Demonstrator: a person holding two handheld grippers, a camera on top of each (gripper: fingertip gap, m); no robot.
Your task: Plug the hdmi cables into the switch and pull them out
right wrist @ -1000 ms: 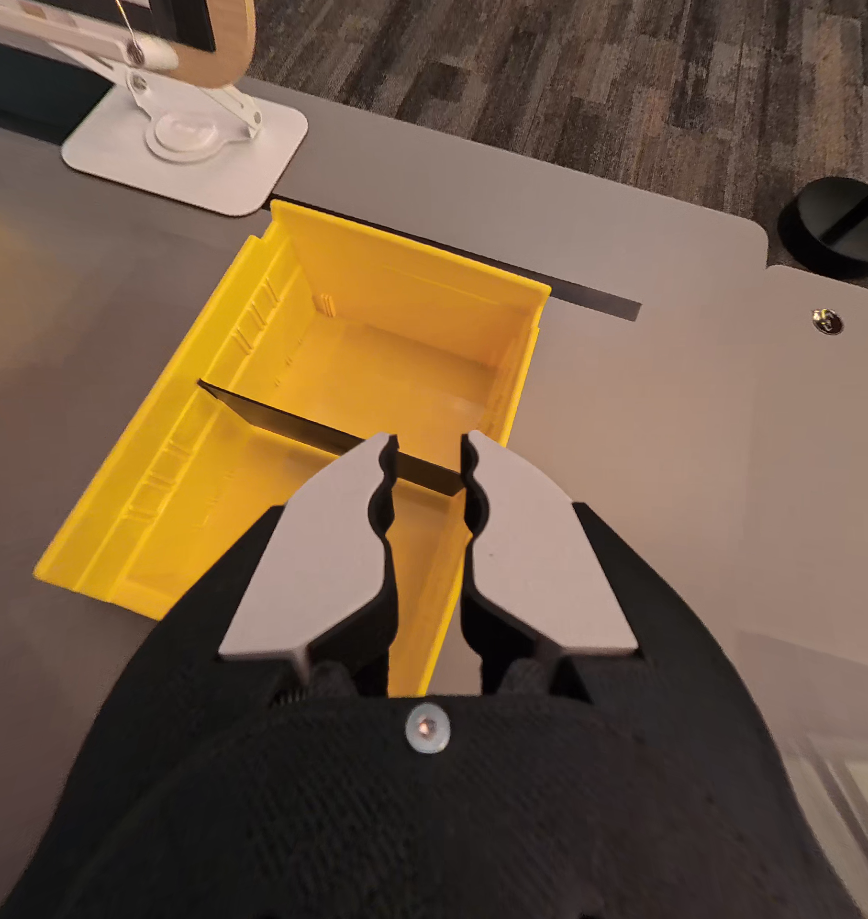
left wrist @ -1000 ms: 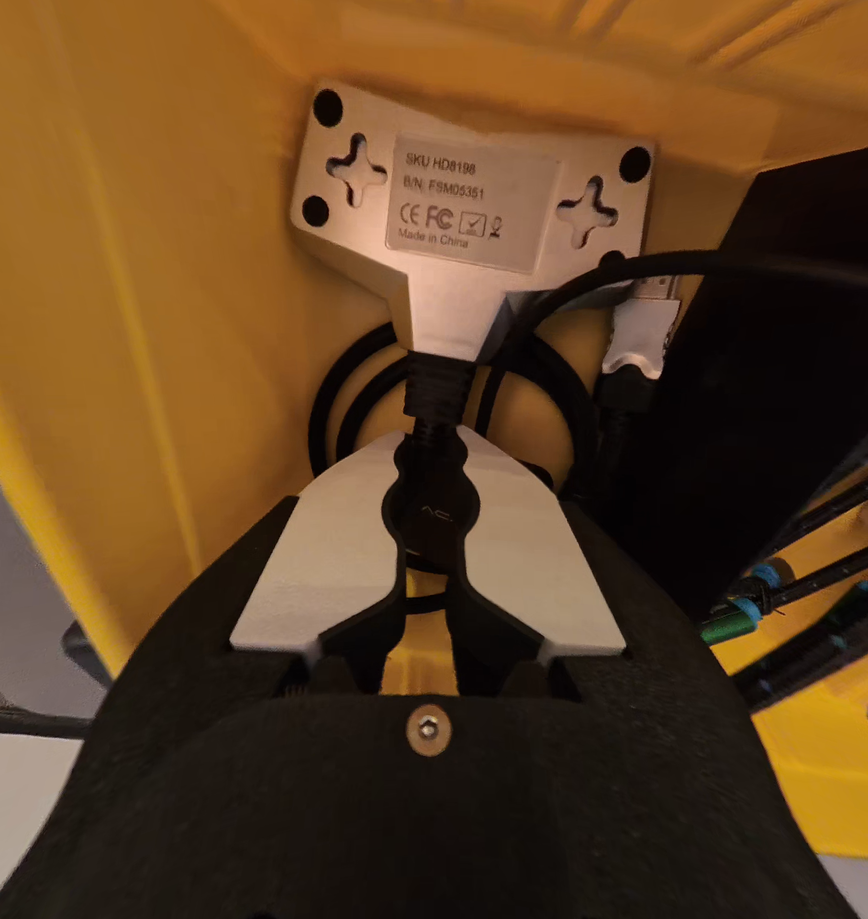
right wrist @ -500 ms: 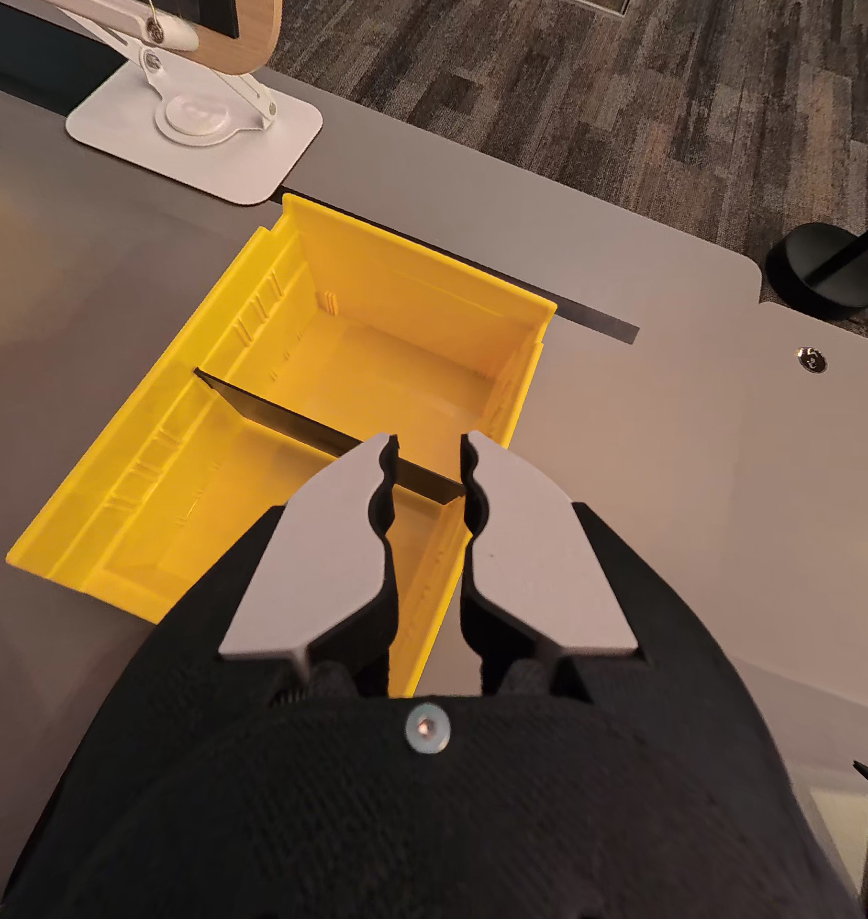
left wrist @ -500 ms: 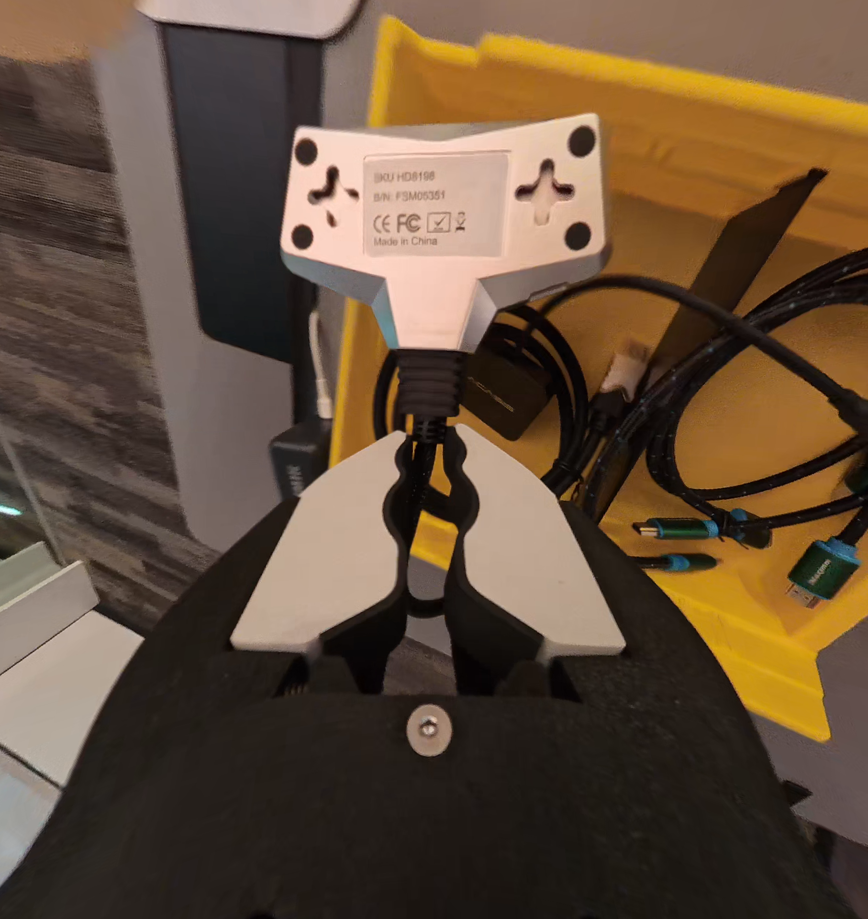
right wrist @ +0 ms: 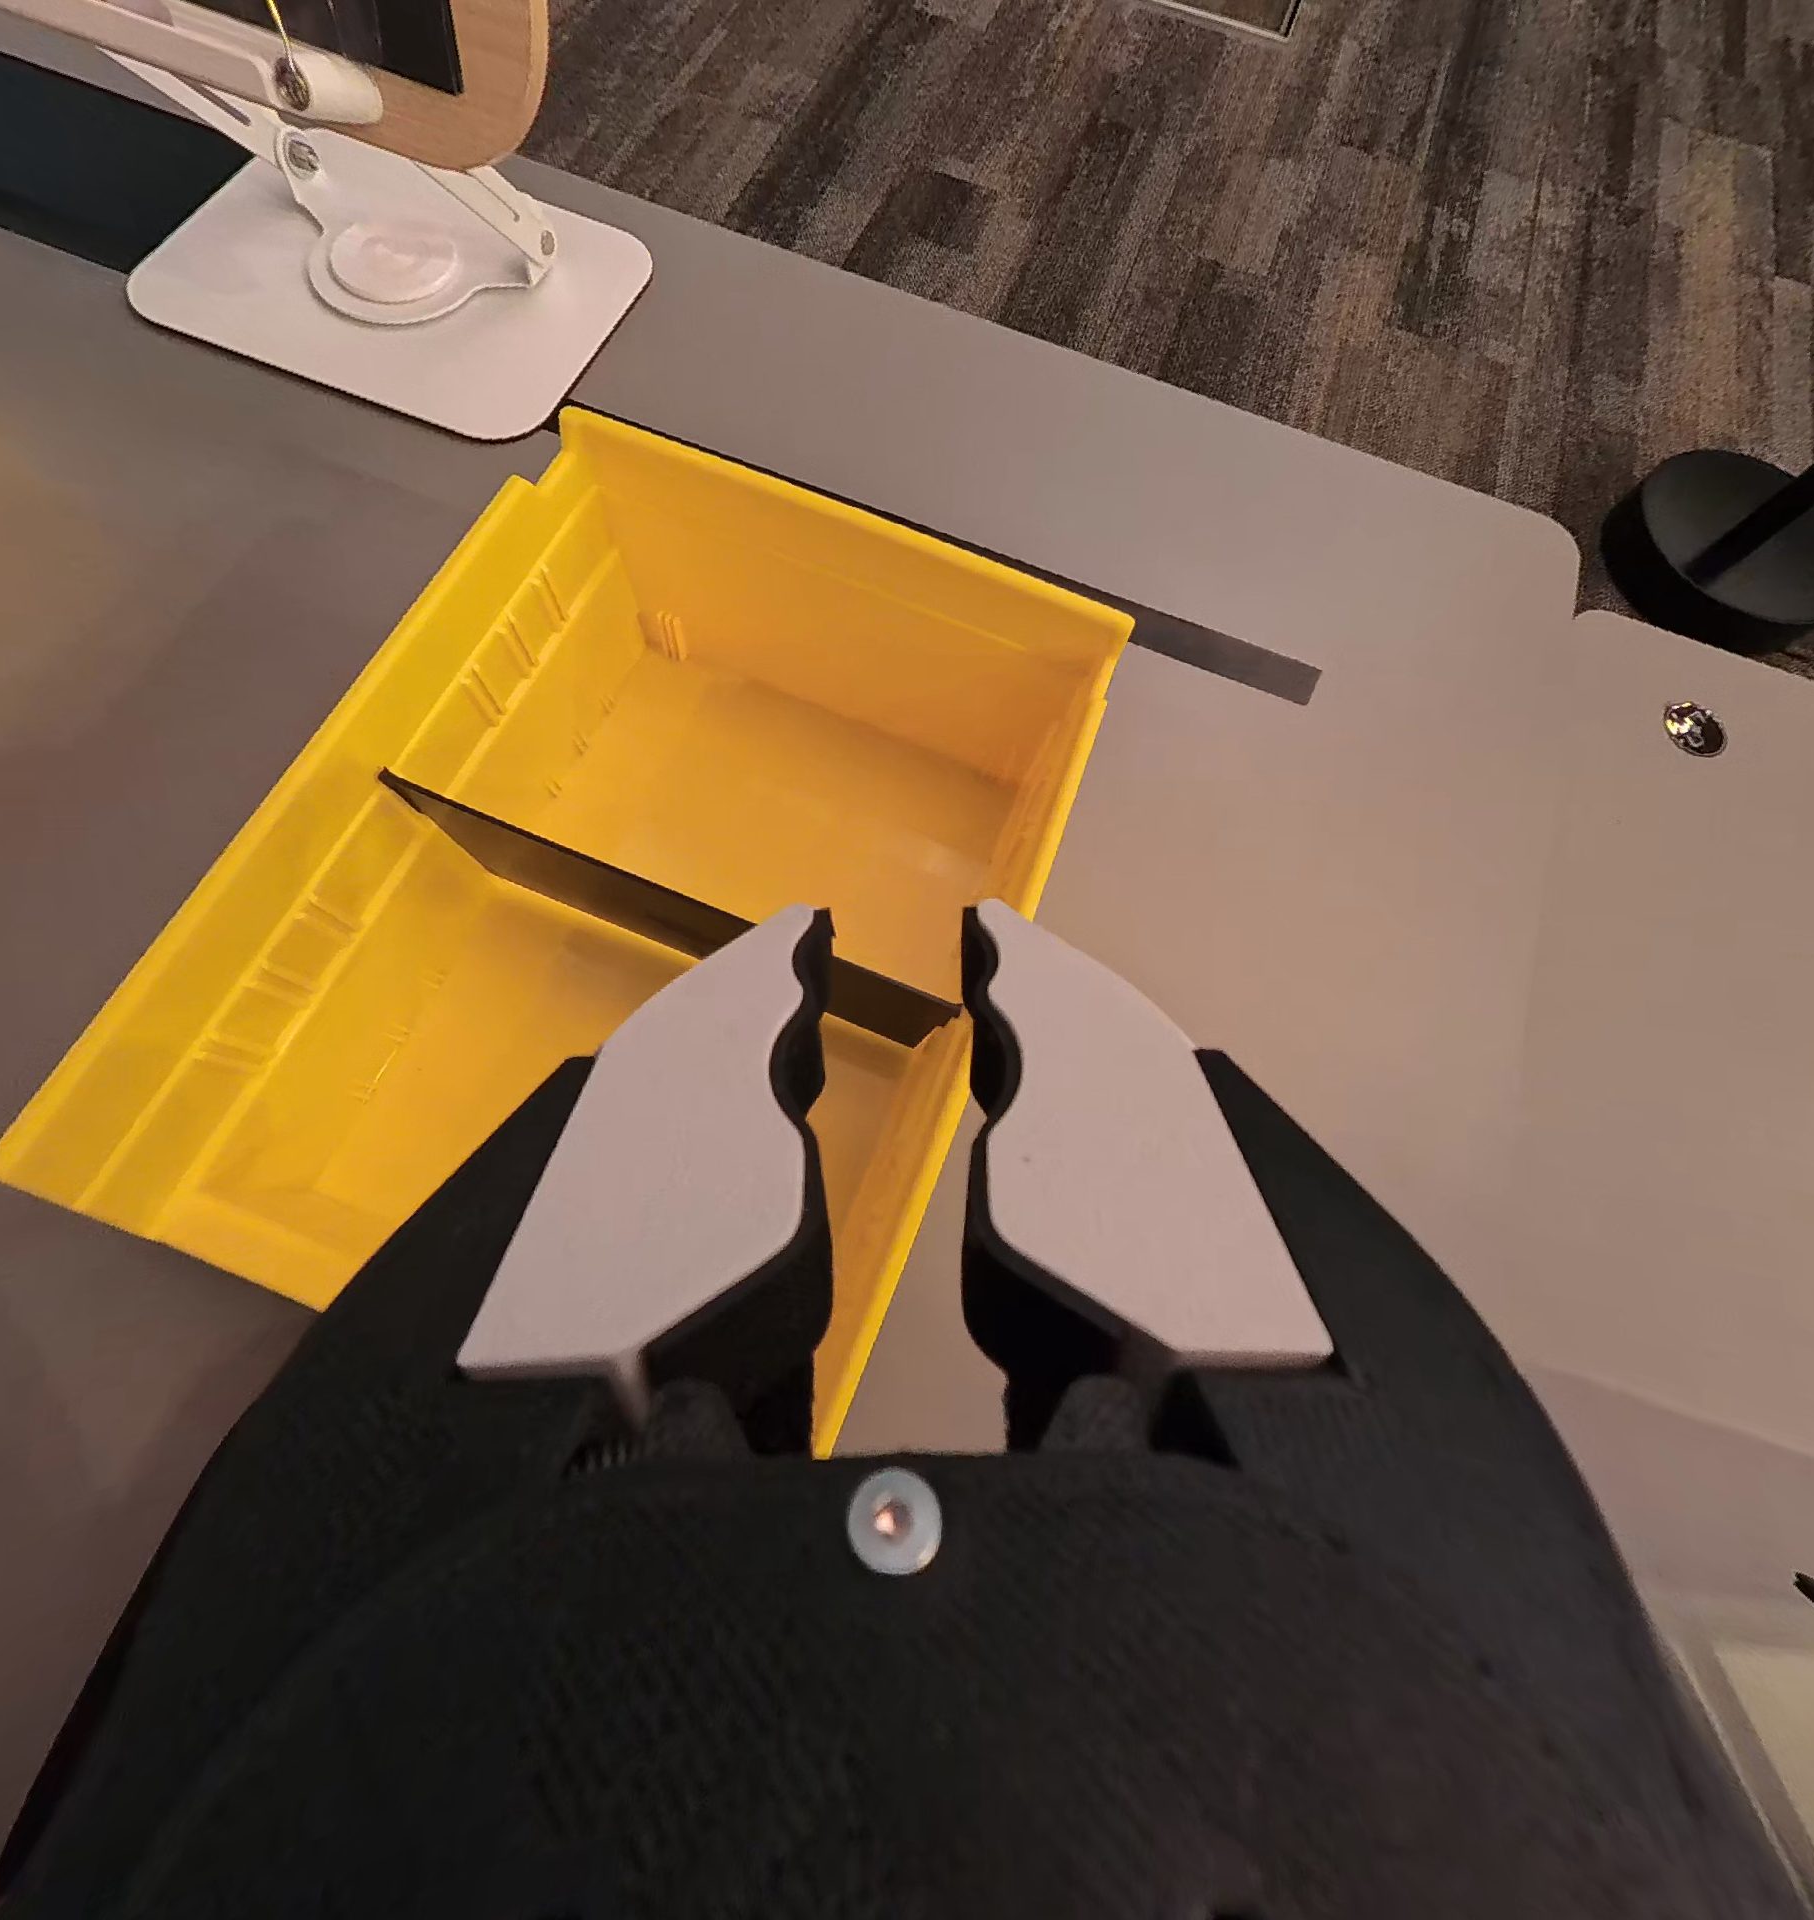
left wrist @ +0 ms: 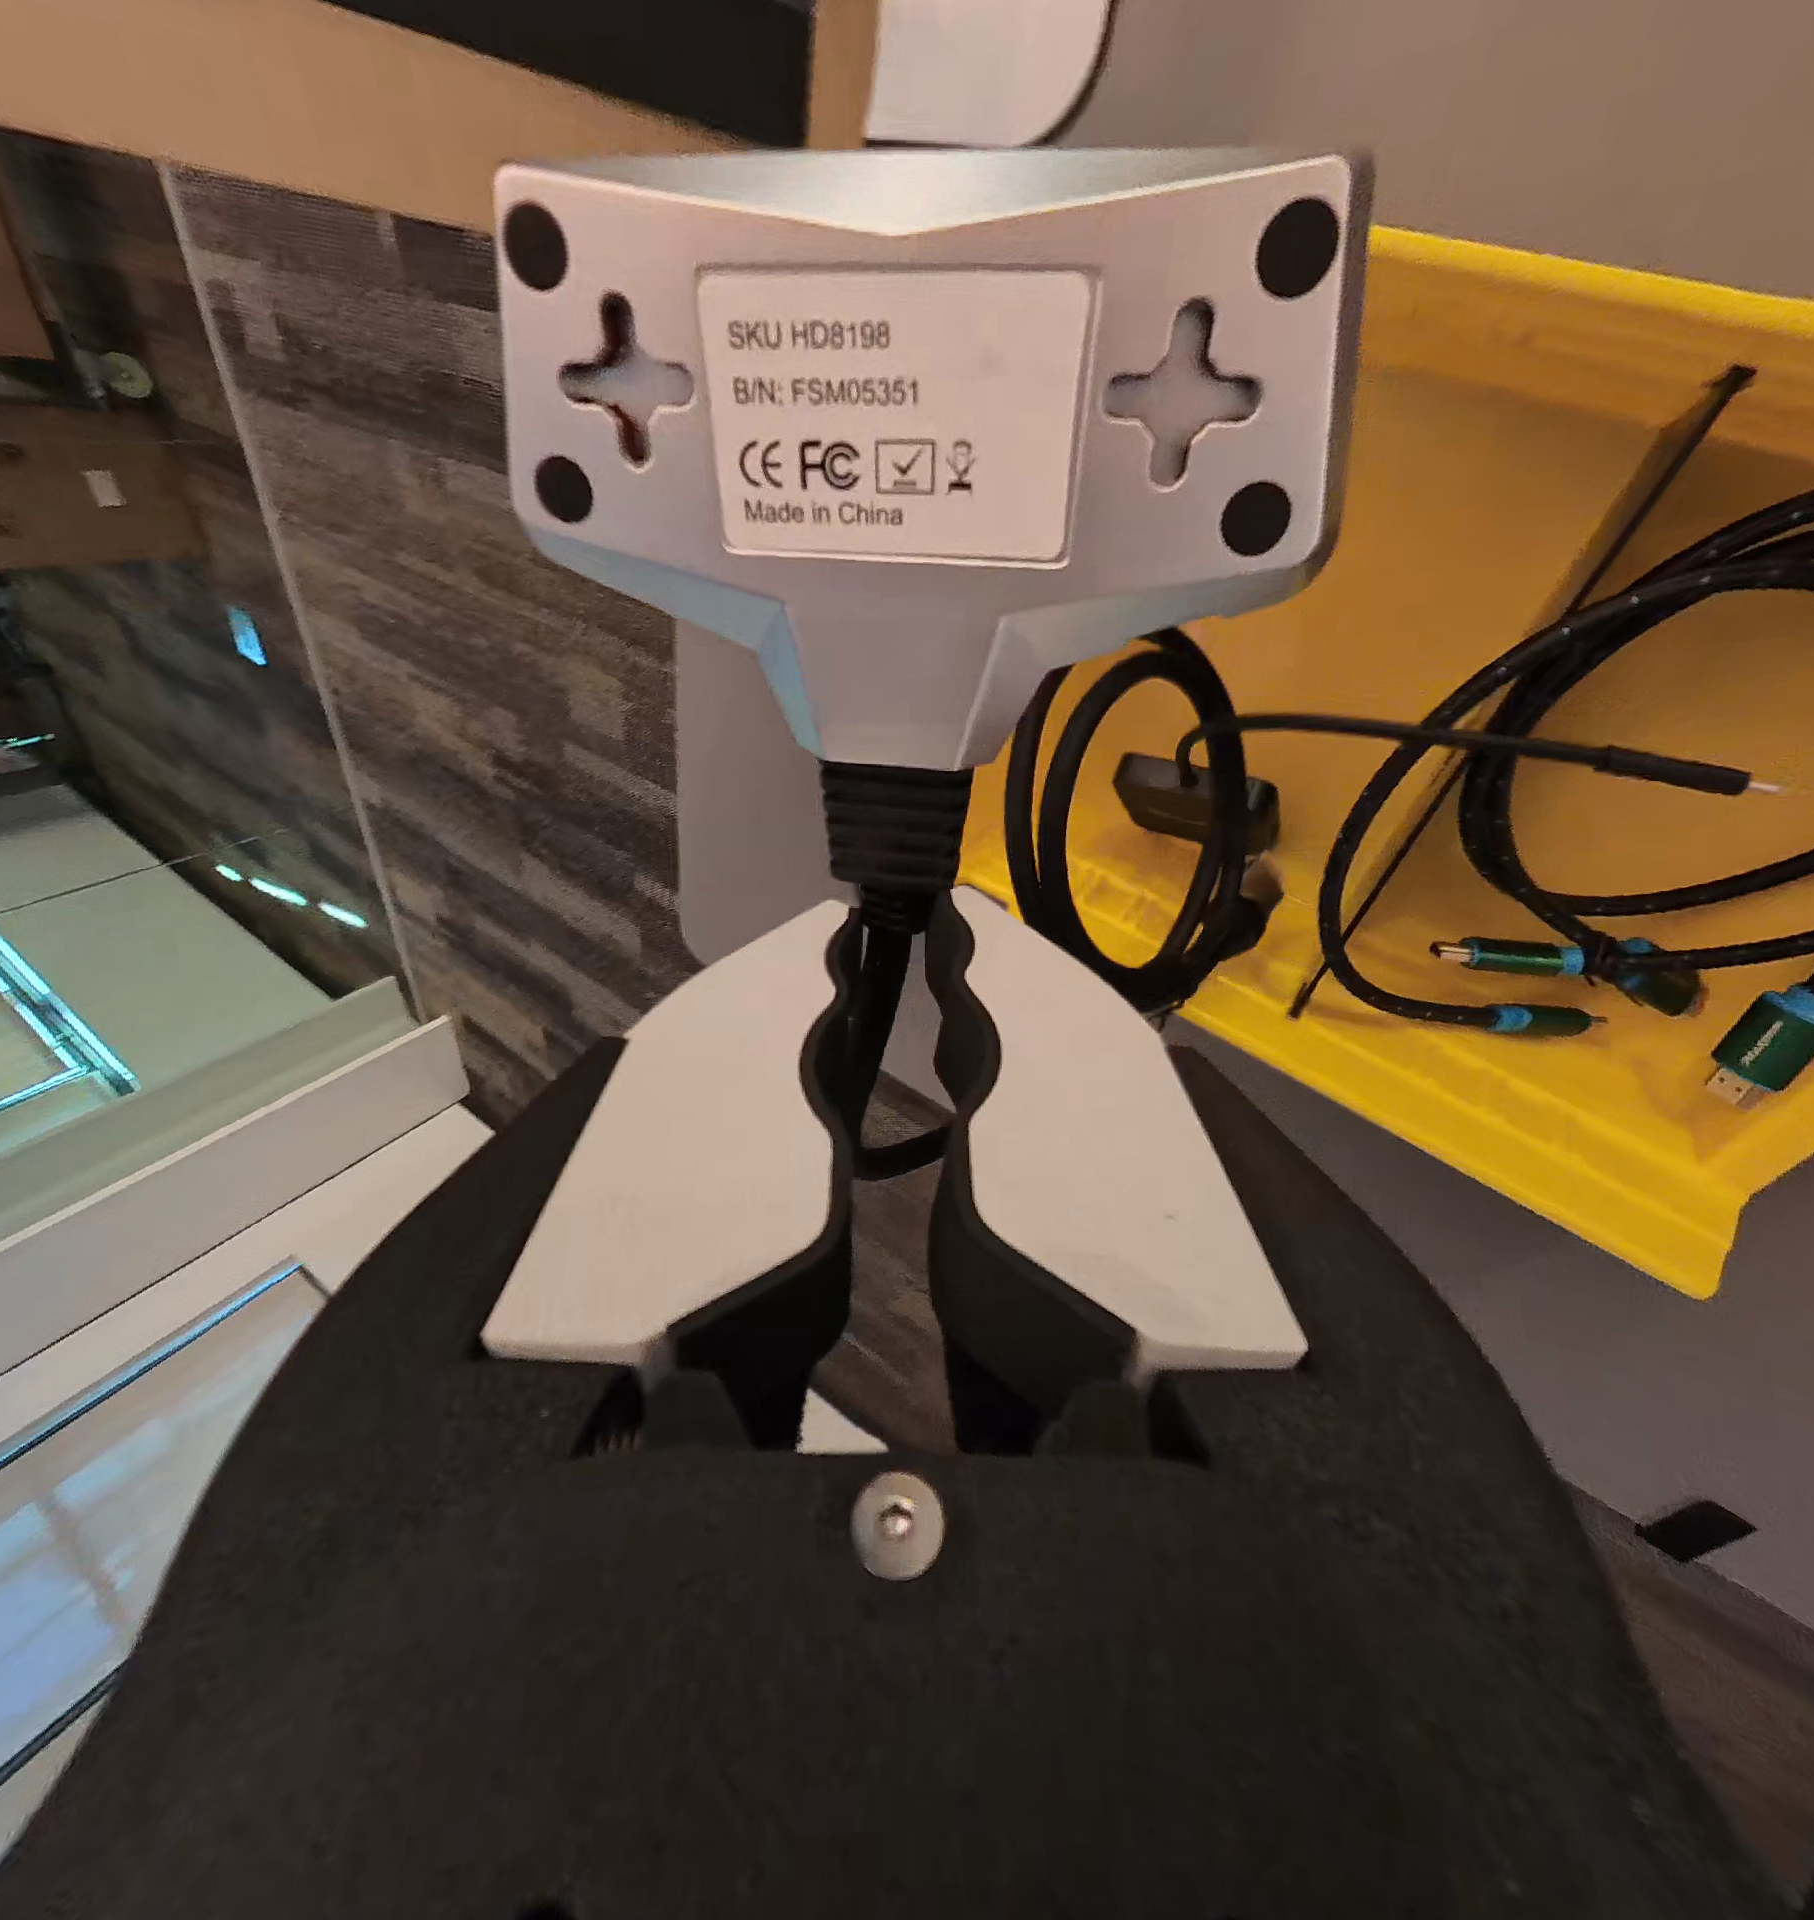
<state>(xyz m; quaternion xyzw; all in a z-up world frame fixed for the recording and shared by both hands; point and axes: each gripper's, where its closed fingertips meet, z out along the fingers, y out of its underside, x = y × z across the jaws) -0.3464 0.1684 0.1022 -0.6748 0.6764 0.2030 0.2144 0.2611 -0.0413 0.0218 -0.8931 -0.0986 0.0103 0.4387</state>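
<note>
My left gripper (left wrist: 892, 914) is shut on the black cable (left wrist: 877, 987) that comes out of the silver HDMI switch (left wrist: 913, 416). The switch is held up in the air, its labelled underside facing me. Behind it, a yellow bin (left wrist: 1505, 1143) holds black braided HDMI cables (left wrist: 1422, 831) with green plugs (left wrist: 1776, 1044) and a small black adapter (left wrist: 1194, 805). My right gripper (right wrist: 895, 925) is open and empty, hovering over the right rim of a second, empty yellow bin (right wrist: 674, 644) with a black divider (right wrist: 591, 883).
The grey table (right wrist: 1350, 935) carries a white stand base (right wrist: 394, 301) at the back left. A black round floor base (right wrist: 1734, 551) stands past the table's far right corner. White ledges (left wrist: 155, 1195) lie to the left in the left wrist view. Some 65 cm of space lies between my two pairs of fingers.
My left gripper has lifted the switch by its cable out of the yellow bin and away to the left. My right gripper has drifted slightly over the empty bin, still open.
</note>
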